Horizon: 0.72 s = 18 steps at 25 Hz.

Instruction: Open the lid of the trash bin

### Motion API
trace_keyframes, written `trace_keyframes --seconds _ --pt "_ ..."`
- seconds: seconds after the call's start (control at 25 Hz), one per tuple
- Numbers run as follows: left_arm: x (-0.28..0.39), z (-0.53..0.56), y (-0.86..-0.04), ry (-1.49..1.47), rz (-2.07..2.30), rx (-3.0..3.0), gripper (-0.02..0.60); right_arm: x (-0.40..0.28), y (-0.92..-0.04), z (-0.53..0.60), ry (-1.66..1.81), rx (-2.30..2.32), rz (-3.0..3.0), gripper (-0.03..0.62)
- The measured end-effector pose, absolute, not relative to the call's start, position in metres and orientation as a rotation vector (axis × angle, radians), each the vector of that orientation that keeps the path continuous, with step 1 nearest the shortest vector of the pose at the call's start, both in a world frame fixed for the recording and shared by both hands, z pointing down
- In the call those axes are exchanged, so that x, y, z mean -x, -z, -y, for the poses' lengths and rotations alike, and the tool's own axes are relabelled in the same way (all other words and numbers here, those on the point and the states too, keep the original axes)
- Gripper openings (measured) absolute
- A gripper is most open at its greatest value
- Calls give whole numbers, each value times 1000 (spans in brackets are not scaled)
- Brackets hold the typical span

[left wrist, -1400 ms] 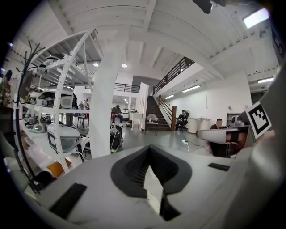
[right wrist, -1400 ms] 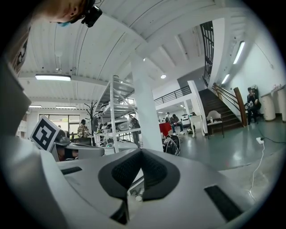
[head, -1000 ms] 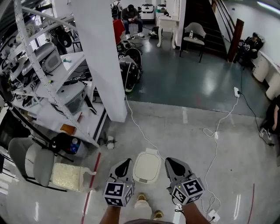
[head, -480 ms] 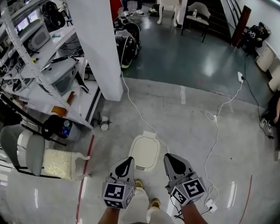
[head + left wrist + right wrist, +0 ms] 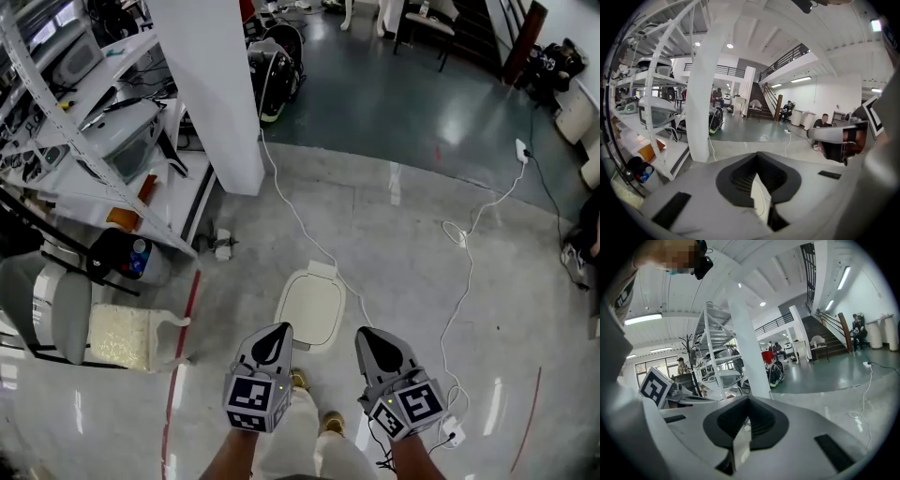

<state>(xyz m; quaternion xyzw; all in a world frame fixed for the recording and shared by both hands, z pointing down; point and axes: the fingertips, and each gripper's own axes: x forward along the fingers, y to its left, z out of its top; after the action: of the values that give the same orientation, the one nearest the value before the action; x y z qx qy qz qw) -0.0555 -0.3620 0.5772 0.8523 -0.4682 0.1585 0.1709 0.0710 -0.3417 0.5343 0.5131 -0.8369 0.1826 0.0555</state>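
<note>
The trash bin (image 5: 311, 309) stands on the floor with its white, rounded lid shut and flat; a small hinge tab is on its far side. Both grippers hover side by side just short of it, pointing forward. My left gripper (image 5: 274, 339) is near the bin's near left corner and my right gripper (image 5: 371, 342) is off its near right corner. Neither touches the lid. In the left gripper view the left gripper (image 5: 757, 180) has its dark pads together with nothing held. The right gripper (image 5: 745, 425) looks the same in its own view. Neither gripper view shows the bin.
A white pillar (image 5: 211, 84) rises beyond the bin. A loaded shelving rack (image 5: 84, 141), a grey chair (image 5: 56, 314) and a white cushion (image 5: 117, 336) fill the left. A white cable (image 5: 300, 234) runs past the bin. A power strip (image 5: 452, 433) lies at the right.
A second ago the bin sat between the two gripper tips; now it lies a little ahead of them. The view has tilted further down. Both grippers stay shut.
</note>
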Motion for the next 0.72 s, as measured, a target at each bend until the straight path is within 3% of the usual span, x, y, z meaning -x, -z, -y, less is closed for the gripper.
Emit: trace_keyframes --seconds 0.32,0.72 --pt "55 399 -640 -524 1257 -2301 -2 -66 -541 343 -568 -1553 2533 34" --pt "54 399 -812 -764 1125 -1983 -3 -67 -569 338 -603 -1528 2505 34"
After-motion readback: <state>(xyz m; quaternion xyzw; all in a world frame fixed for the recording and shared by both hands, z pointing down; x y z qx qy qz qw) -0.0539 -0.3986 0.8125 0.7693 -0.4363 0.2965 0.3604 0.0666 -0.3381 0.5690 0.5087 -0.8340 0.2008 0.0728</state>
